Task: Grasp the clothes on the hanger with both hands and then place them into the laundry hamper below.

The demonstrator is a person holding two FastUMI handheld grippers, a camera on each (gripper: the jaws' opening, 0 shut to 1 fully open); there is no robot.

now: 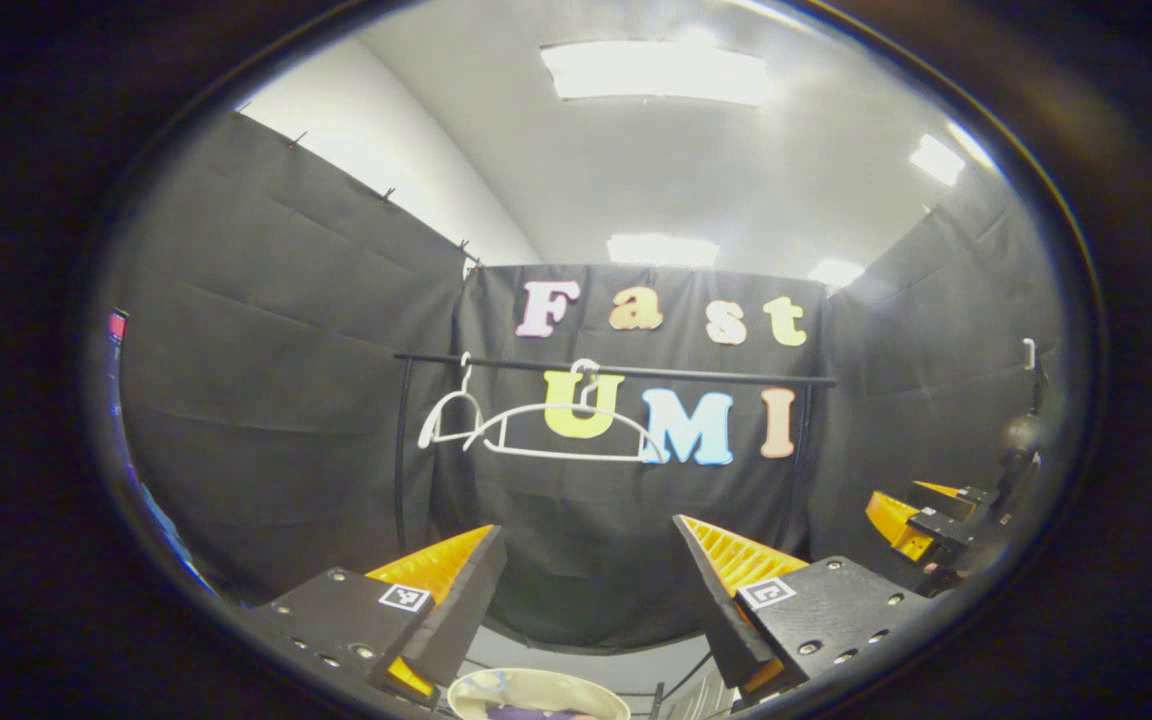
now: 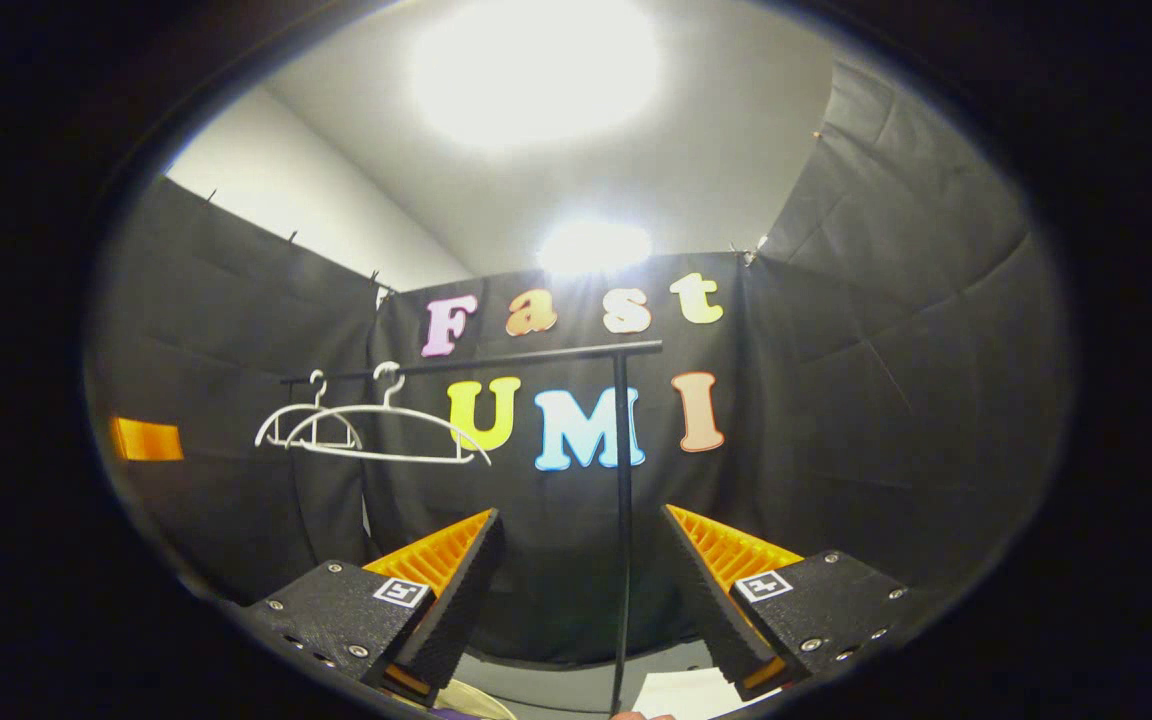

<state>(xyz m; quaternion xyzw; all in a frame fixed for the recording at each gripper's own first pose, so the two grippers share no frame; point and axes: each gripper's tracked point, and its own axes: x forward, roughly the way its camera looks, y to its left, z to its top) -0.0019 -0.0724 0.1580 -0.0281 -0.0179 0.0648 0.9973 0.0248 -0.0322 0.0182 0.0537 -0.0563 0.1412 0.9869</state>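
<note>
Two bare white hangers [image 1: 536,425] hang from a black rail [image 1: 696,375] in front of the back cloth wall; no garment is on them. My left gripper [image 1: 586,530] is open below the rail, with nothing between its fingers. At the bottom edge, between those fingers, lies a pale rounded thing with a purple patch [image 1: 536,695]; I cannot tell what it is. The right gripper [image 1: 921,515] shows far off at the right edge. In the right gripper view, my right gripper [image 2: 581,513] is open and empty, and the hangers [image 2: 376,430] hang up and to the left.
The rail's black upright post [image 2: 622,520] stands straight ahead between the right gripper's fingers, and another post [image 1: 401,450] holds the rail's left end. Thin wire bars [image 1: 686,690] show at the bottom edge. Black cloth walls close in on all sides.
</note>
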